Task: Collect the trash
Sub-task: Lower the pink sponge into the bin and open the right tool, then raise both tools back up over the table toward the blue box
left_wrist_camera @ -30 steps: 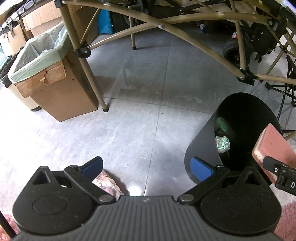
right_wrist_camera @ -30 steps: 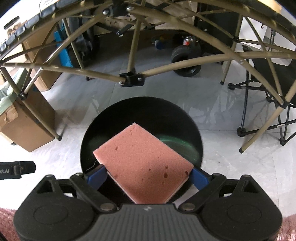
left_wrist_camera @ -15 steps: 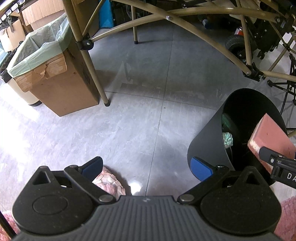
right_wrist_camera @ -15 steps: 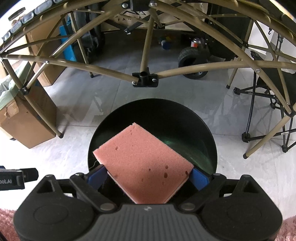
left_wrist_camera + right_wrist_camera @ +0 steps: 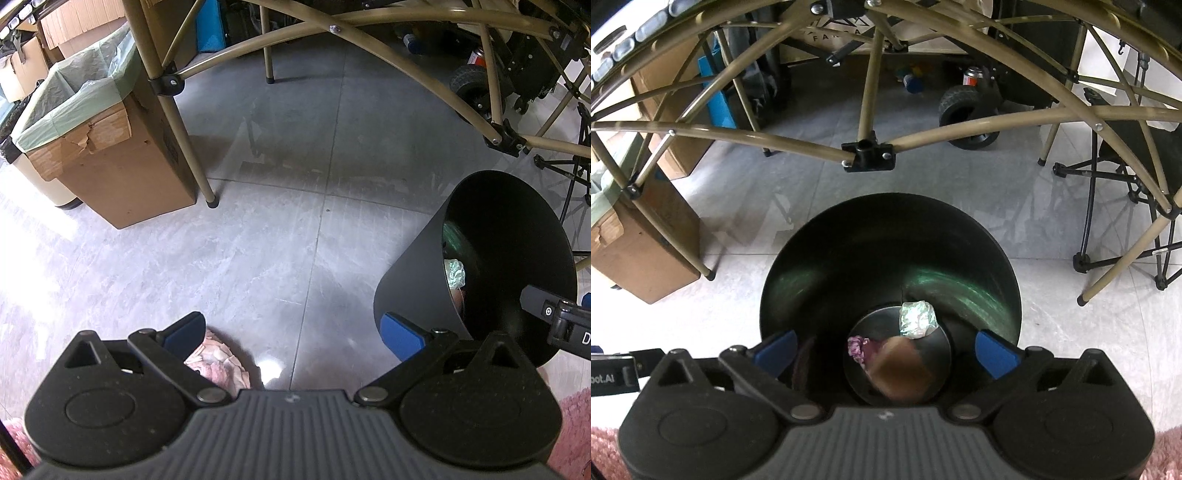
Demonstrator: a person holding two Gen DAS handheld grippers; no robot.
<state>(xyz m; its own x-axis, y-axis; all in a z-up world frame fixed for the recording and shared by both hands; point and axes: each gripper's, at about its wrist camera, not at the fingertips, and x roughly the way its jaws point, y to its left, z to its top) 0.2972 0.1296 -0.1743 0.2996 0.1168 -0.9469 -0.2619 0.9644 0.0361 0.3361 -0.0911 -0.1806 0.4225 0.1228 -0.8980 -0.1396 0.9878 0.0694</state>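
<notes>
Right gripper (image 5: 884, 349): fingers just opened wide, holding nothing
Pink rectangular sponge (image 5: 901, 373): released; blurred inside round black bin (image 5: 990, 251)
Left gripper (image 5: 293, 332): open, empty

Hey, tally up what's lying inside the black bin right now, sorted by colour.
Inside the black bin:
Silvery-green crumpled wad: 1
Purple-pink crumpled wad: 1
Pink-brown sponge, blurred: 1
Total: 3
</notes>
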